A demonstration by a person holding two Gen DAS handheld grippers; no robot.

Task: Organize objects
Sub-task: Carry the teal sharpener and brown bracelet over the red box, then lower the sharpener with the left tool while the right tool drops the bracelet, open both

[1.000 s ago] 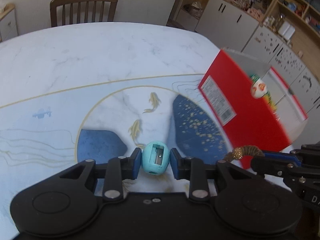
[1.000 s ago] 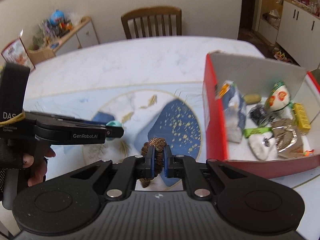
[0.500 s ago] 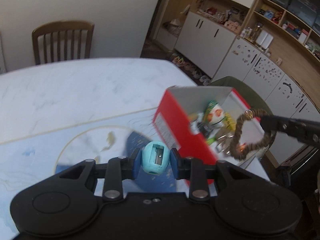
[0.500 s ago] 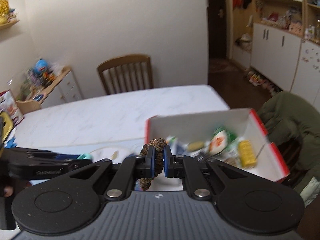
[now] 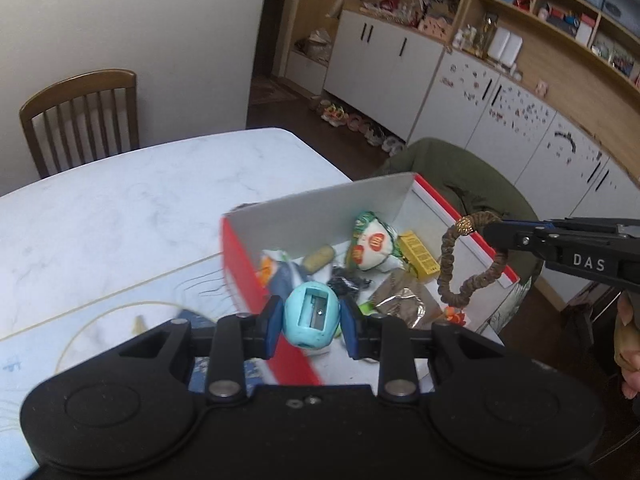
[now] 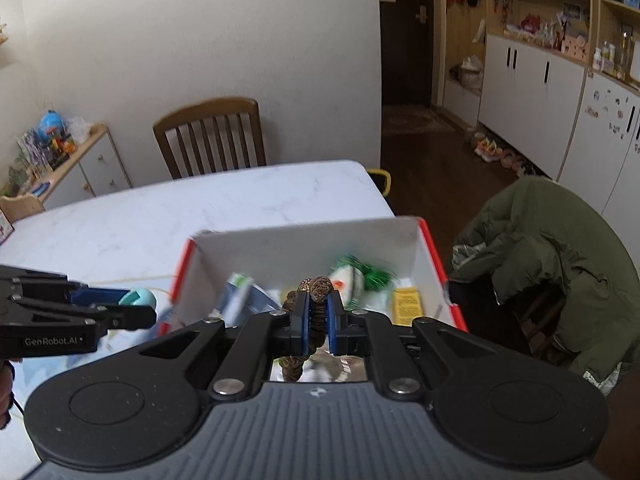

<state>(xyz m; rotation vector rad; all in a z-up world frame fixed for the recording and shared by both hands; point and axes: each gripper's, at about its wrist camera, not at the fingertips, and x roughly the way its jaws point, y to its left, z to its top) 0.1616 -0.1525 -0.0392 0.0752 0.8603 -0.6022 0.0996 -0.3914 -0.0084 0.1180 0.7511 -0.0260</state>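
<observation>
Holding sharpener [image 5: 311,316] and bracelet [image 5: 468,266] above red box [image 5: 244,268]

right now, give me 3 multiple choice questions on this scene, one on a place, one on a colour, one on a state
1. Where does the yellow carton lie?
A. inside the red box
B. on the chair
C. on the floor

2. What colour is the pencil sharpener?
A. orange
B. light blue
C. black

3. What is the right gripper doing?
A. hanging open
B. shut on the brown hair tie
C. shut on a spoon

Key: 1 A, it sits among the box's items; 2 B, light blue between the left gripper pads; 3 B, the pads pinch the tie.
</observation>
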